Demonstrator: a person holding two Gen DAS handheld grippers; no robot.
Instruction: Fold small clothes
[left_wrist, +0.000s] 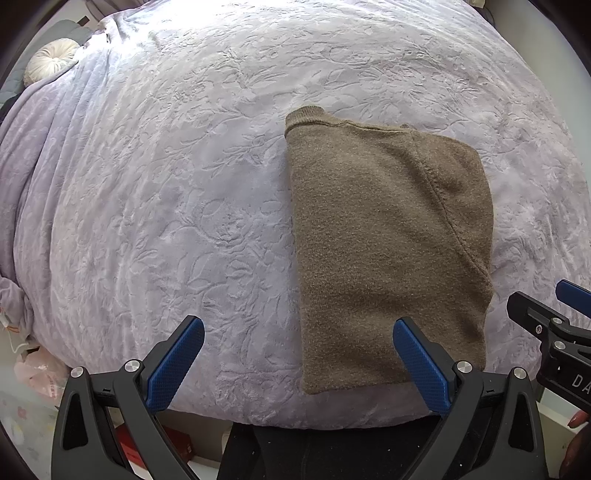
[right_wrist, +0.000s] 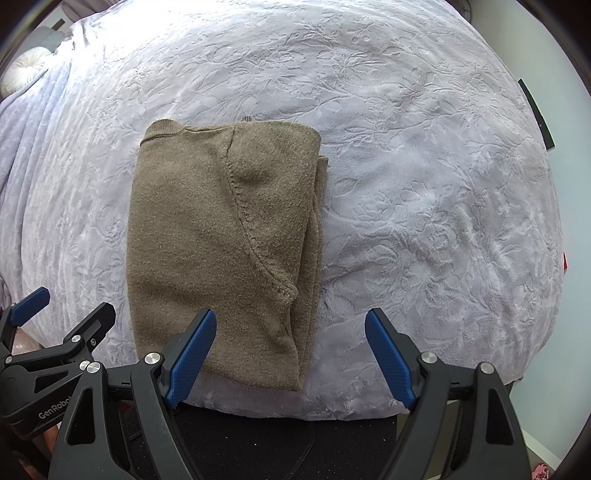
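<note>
A brown knitted garment lies folded into a tall rectangle on a lilac embossed bedspread, with its ribbed collar at the far left corner. In the right wrist view the same garment shows a curved seam across its top layer. My left gripper hangs open above the garment's near left edge, nothing between its blue pads. My right gripper stands open over the garment's near right edge, empty as well. Each gripper shows at the edge of the other's view.
A round cream cushion rests at the far left of the bed. The bedspread's near edge drops off just under the grippers, with a dark floor below. A red box and a pink bag sit on the floor at the left.
</note>
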